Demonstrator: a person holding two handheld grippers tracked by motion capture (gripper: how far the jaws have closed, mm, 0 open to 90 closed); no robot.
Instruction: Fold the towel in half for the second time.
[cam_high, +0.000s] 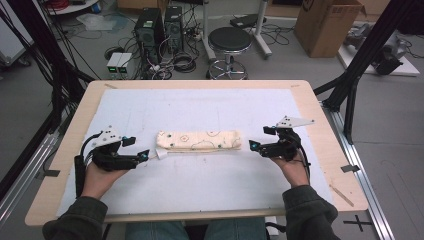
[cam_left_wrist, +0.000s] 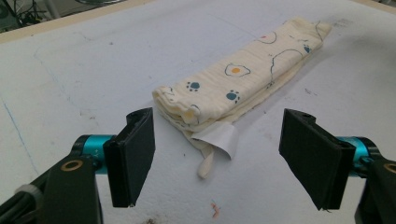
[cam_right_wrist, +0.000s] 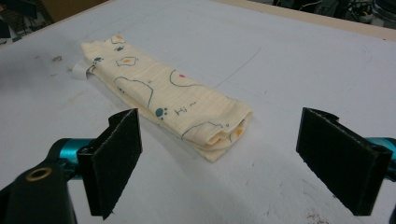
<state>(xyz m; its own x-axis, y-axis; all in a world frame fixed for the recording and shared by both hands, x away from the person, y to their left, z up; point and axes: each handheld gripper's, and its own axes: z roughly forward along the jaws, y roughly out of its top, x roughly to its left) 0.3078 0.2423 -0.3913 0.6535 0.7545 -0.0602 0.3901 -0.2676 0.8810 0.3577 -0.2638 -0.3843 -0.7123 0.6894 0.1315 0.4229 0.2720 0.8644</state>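
Cloth (cam_high: 198, 140), folded into a long strip, lies across the middle of the desk (cam_high: 320, 120) in the high view, between my left gripper (cam_high: 145, 155) and right gripper (cam_high: 253, 145); each is aimed at an end, forearms low. In the left gripper view my jaws stand wide apart around the near end, where a white tag (cam_left_wrist: 217, 138) sticks out. Soft, light, layered: I'd pinch all the layers at each end. In the right gripper view, jaws spread too, folded end just ahead.
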